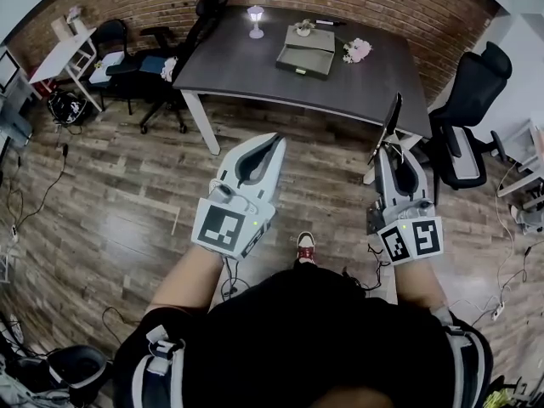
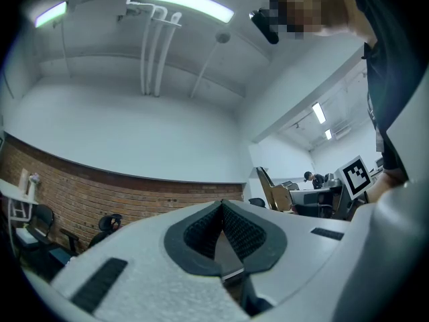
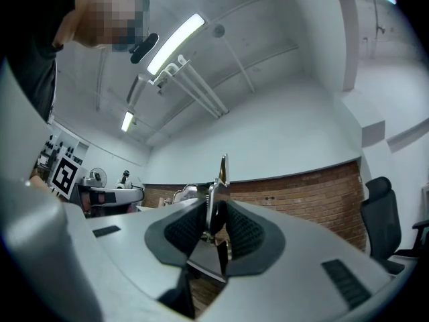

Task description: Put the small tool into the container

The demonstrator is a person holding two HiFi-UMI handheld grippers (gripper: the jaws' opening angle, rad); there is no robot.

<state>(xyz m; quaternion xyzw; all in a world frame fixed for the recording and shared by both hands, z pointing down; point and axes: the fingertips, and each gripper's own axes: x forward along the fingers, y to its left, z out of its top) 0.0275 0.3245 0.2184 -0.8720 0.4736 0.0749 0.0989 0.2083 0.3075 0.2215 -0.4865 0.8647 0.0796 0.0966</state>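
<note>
The container (image 1: 308,53), a grey box with its lid open, sits on the far side of a dark table (image 1: 229,70) in the head view. My right gripper (image 1: 388,149) is held over the wooden floor short of the table, shut on the small tool (image 1: 388,126), a thin flat metal piece that sticks out past the jaws. In the right gripper view the tool (image 3: 220,176) stands upright between the pads of the right gripper (image 3: 214,215). My left gripper (image 1: 272,140) is beside it at the left, shut with nothing in it. In its own view the left gripper (image 2: 221,205) has its tips meeting.
A small lamp (image 1: 255,20) and a pink object (image 1: 358,50) share the table with the box. Black office chairs stand at the right (image 1: 467,113) and back left (image 1: 161,53), by a white side table (image 1: 66,54). Cables lie on the floor (image 1: 102,219).
</note>
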